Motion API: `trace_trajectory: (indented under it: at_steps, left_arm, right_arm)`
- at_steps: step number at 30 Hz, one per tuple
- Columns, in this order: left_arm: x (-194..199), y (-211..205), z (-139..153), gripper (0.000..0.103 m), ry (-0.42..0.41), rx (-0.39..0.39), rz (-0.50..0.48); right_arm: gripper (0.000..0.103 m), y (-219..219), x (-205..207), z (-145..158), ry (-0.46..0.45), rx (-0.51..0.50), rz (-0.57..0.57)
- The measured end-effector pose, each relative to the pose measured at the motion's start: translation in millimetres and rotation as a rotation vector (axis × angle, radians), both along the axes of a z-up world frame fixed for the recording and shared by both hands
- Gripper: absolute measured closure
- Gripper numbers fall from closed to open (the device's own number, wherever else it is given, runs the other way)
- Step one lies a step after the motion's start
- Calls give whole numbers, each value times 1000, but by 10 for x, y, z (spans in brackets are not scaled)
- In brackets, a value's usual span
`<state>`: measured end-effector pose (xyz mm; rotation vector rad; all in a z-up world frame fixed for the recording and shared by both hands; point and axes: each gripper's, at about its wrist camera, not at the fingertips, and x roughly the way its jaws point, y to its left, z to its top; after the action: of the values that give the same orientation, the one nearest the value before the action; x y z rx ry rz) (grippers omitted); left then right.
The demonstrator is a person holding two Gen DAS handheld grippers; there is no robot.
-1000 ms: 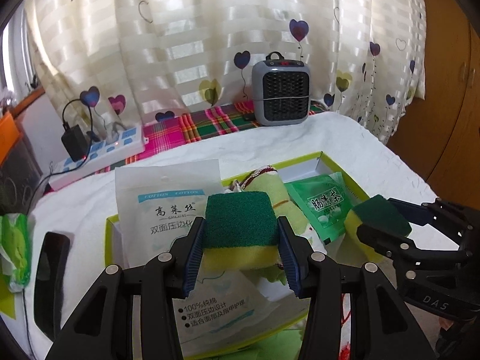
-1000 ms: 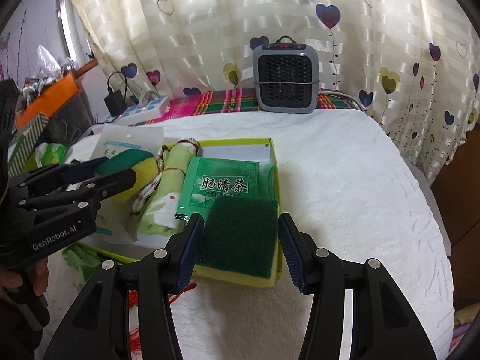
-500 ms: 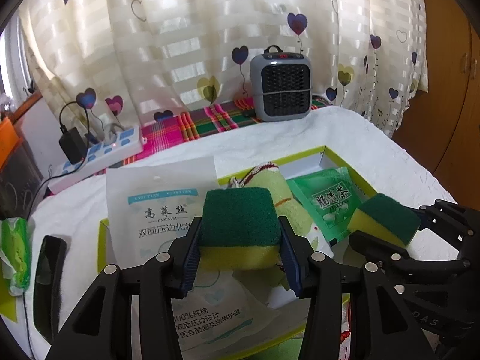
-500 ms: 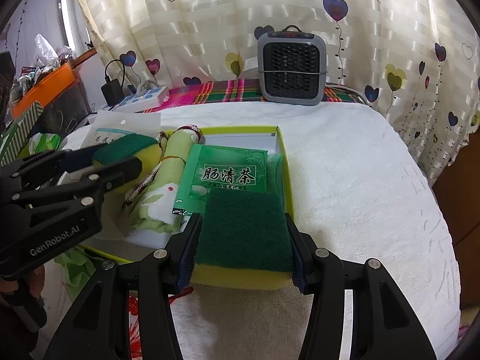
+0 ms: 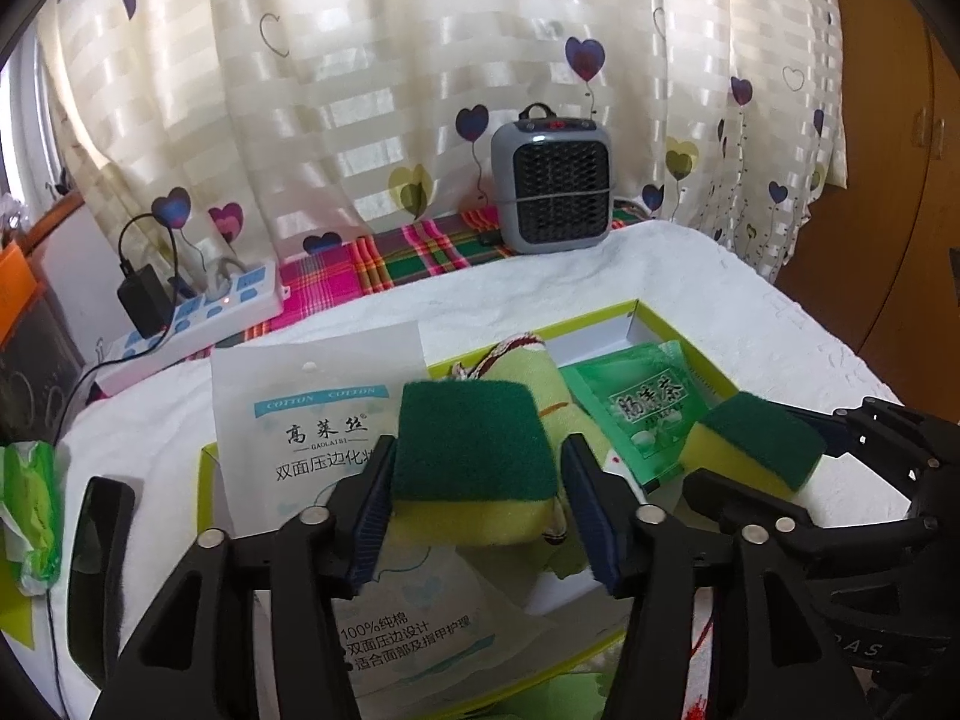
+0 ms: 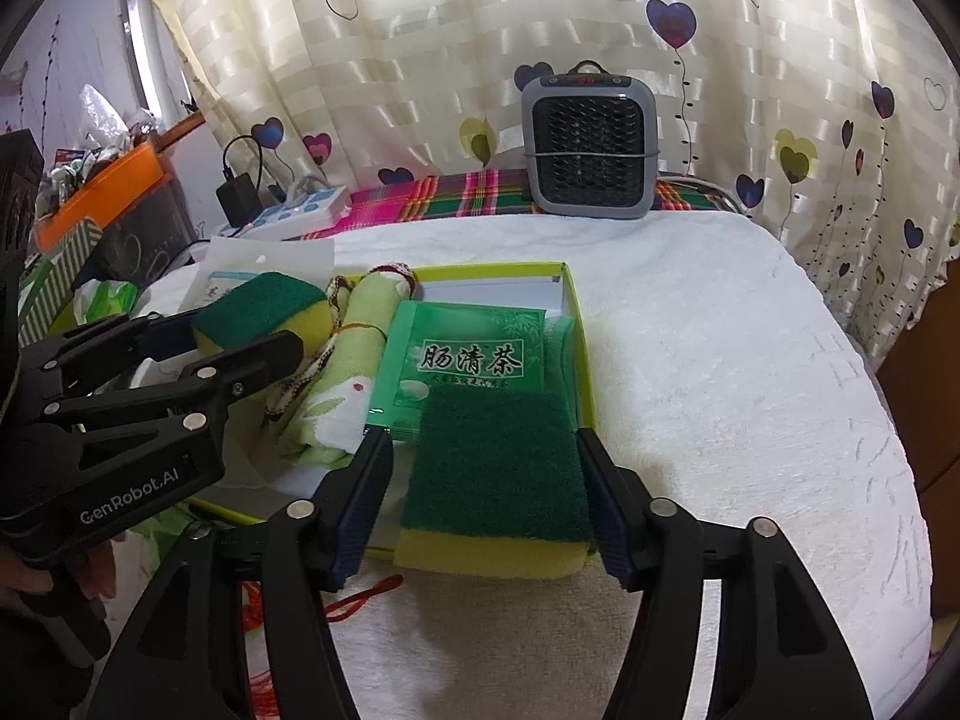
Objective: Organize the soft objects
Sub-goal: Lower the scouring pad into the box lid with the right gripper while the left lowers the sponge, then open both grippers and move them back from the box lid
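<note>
Between the fingers of my left gripper (image 5: 480, 510) sits a green-topped yellow sponge (image 5: 474, 450); the jaws are opening and a gap shows at the right pad. It lies over the yellow-green box (image 5: 636, 307), on a white cotton-pad bag (image 5: 312, 396) and a rolled green towel (image 5: 540, 372). My right gripper (image 6: 486, 480) is opening too, with a second sponge (image 6: 498, 468) between its fingers and a gap at the left pad. That sponge rests on the box's near right corner, partly over a green tea packet (image 6: 471, 357).
A grey heater (image 5: 551, 177) stands at the back on a plaid cloth. A power strip (image 5: 204, 312) with a charger lies back left. A black object (image 5: 99, 570) and a green tissue pack (image 5: 33, 510) lie at the left. Red string (image 6: 360, 594) lies before the box.
Both pairs of jaws have spread wider. The two sponges, squeezed before, have sprung back to full width and now sit loosely between the pads.
</note>
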<state>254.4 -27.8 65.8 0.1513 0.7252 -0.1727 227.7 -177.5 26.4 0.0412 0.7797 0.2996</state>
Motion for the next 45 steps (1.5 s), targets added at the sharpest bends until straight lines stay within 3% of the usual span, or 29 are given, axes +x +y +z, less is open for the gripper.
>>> trace_trajectory:
  at_steps: [17,27,45]
  left_arm:
    - [-333,80,298,44,-65,-36,0]
    - [-698,150,326,44,-54,-42,31]
    - [-1401,659,192,44,-40,-43,221]
  right_arm:
    - [37,-100,-189,147,-45,38,-18]
    - [37,-162,-443,221,-61,61,-28]
    - [37,318,-1017,125,-39,-9,108]
